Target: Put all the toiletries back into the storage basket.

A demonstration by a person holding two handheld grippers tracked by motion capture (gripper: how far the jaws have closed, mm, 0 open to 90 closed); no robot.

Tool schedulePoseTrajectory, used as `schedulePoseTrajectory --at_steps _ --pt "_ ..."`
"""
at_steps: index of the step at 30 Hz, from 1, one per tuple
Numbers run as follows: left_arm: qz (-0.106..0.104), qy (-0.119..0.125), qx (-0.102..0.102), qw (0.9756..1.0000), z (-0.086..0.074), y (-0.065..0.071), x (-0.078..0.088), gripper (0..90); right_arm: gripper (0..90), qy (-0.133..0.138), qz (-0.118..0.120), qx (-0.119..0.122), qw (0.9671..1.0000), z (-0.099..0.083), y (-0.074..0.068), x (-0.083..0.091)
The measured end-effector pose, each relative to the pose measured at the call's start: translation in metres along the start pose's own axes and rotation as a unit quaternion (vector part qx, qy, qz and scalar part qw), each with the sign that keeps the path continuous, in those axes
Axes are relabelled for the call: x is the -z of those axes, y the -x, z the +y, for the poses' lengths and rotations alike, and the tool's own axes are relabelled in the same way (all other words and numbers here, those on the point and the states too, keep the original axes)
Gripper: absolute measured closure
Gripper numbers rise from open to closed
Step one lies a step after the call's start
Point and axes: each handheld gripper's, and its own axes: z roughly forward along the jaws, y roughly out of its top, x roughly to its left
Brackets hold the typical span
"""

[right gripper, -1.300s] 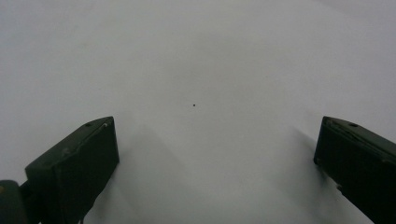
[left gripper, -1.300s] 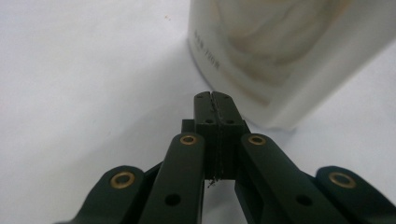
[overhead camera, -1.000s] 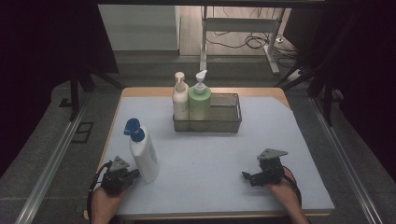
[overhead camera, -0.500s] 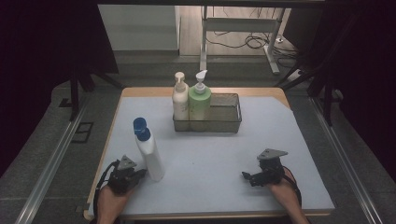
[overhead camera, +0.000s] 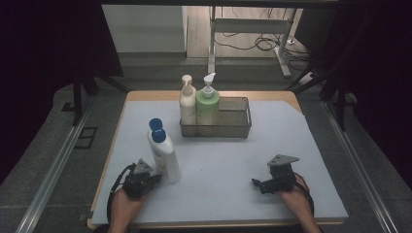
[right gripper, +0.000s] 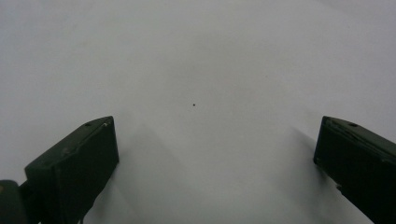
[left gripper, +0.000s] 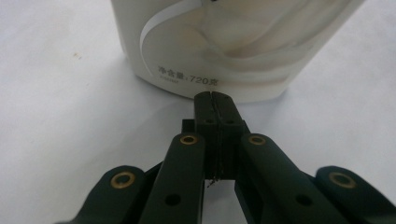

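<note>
The tabletop was covered by a pale sheet, with a strip of bare wood showing along its far edge. Near the middle of that far edge stood a wire basket, holding a cream pump bottle and a green pump bottle side by side in its left end, both upright. Toward the near left corner stood the white bottle with a blue cap (leaning a little, top toward the far edge, as the high view gave it), well apart from the basket.

The left tool lay low at the near edge, just at the foot of the white bottle. In the left gripper view its jaws were pressed flat together with nothing between them, their tips right at the bottle's base; whether they actually touched it could not be told. The left hand came in from the near edge behind it.

The right tool rested near the near right corner, well apart from every bottle, with its jaws spread wide over bare sheet and holding nothing.
</note>
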Motion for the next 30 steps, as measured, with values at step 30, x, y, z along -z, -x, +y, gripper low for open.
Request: schedulePoseTrajectory --at_steps 30 --pt "-0.001 0.009 -0.019 0.9998 0.008 0.017 -0.004 70.4 0.0 -0.001 -0.001 -0.001 1.0 0.0 0.0 0.0"
